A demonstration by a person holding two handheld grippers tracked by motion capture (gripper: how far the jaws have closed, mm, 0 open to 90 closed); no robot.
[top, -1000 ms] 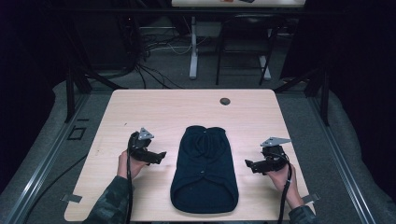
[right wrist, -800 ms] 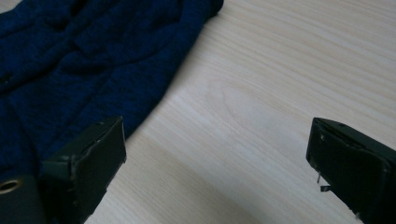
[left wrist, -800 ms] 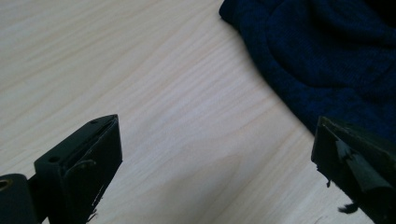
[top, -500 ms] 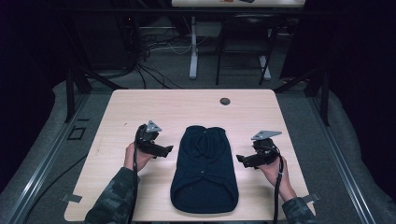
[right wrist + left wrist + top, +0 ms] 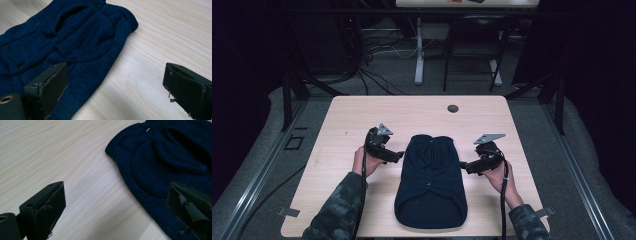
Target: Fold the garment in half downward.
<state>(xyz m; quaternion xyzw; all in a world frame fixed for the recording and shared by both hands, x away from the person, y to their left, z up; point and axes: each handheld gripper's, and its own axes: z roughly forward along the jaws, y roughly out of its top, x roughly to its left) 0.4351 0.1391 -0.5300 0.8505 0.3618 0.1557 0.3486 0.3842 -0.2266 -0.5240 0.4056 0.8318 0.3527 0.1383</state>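
Observation:
A dark navy knitted garment (image 5: 430,182) lies folded flat at the middle of the wooden table (image 5: 362,115), its small buttons (image 5: 150,130) facing up. My left gripper (image 5: 398,156) is at the garment's left edge near the upper end. It is open wide (image 5: 116,212), one jaw over bare wood and the other over the knit (image 5: 170,162). My right gripper (image 5: 463,165) is at the opposite edge, also open (image 5: 117,90), straddling the border of the fabric (image 5: 70,37). Nothing is held between either pair of jaws.
A small dark round object (image 5: 453,108) sits near the table's far edge. Bare wood (image 5: 522,125) flanks the garment on both sides. Beyond the table are metal frame legs (image 5: 419,50) and cables (image 5: 377,75) on the floor.
Both grippers have moved inward and slightly away from the person, closing in on the garment's left and right edges. The garment has not moved.

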